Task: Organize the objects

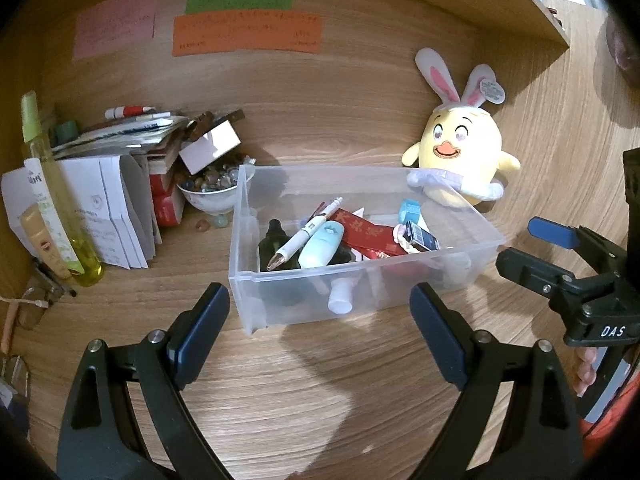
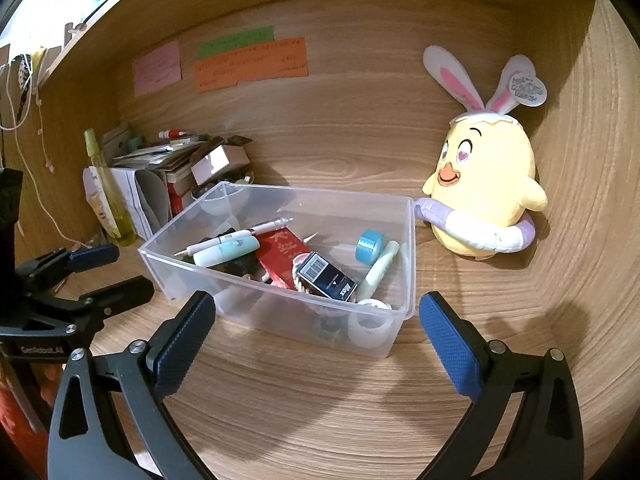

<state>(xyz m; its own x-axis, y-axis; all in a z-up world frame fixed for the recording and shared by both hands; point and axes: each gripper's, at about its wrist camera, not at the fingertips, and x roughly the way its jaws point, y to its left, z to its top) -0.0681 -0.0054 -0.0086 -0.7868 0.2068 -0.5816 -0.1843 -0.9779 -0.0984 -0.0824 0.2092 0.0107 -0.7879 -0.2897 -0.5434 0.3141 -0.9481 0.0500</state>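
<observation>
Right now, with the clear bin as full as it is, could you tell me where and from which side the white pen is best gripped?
Grip the white pen mid-barrel, coming from above. It lies slanted on top of the pile in the clear plastic bin, resting on the pale blue tube, so its barrel looks exposed. The bin walls block a sideways approach. Close across the barrel, not along it. The open left hand-held gripper seems nearest.

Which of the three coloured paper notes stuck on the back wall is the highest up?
The green note. It sits directly above the orange note, while the pink note hangs off to the left, lower than the green one.
</observation>
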